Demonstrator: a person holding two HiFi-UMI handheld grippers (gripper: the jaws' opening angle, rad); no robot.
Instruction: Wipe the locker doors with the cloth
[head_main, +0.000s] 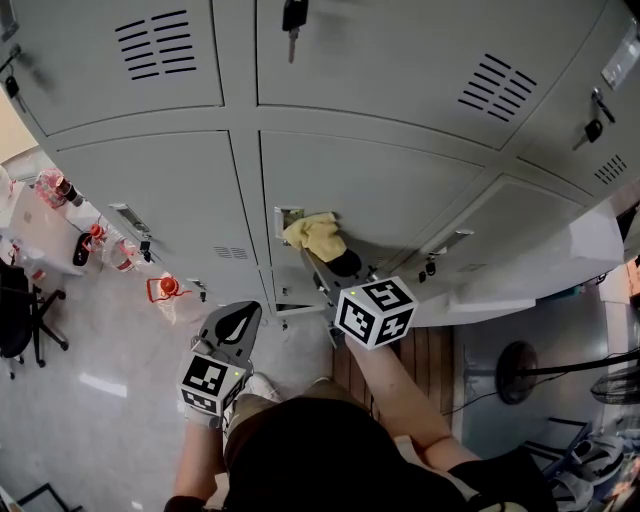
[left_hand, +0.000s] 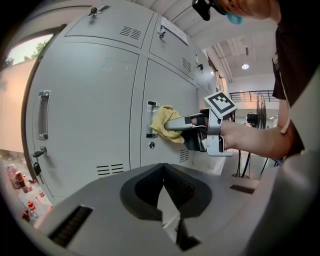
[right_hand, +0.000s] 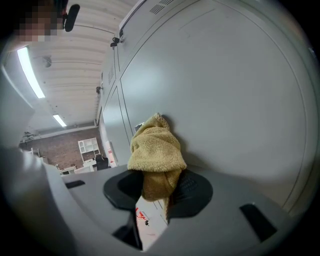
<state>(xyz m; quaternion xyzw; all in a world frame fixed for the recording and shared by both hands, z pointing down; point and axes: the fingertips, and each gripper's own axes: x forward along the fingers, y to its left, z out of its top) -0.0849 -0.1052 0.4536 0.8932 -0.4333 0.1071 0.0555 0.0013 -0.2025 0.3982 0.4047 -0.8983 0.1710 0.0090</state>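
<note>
Yellow cloth (right_hand: 156, 150) tight between right jaws

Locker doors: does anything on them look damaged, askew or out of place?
Nothing stands out. The doors that show are shut and look undented. The right hand-held gripper holds the cloth against one door, beside its handle. The left hand-held gripper is shut, empty, away from them.

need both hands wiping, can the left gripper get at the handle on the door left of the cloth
Probably yes: the left gripper hangs empty, fingers shut, with nothing between it and that handle; the right gripper and cloth are on the next door.
</note>
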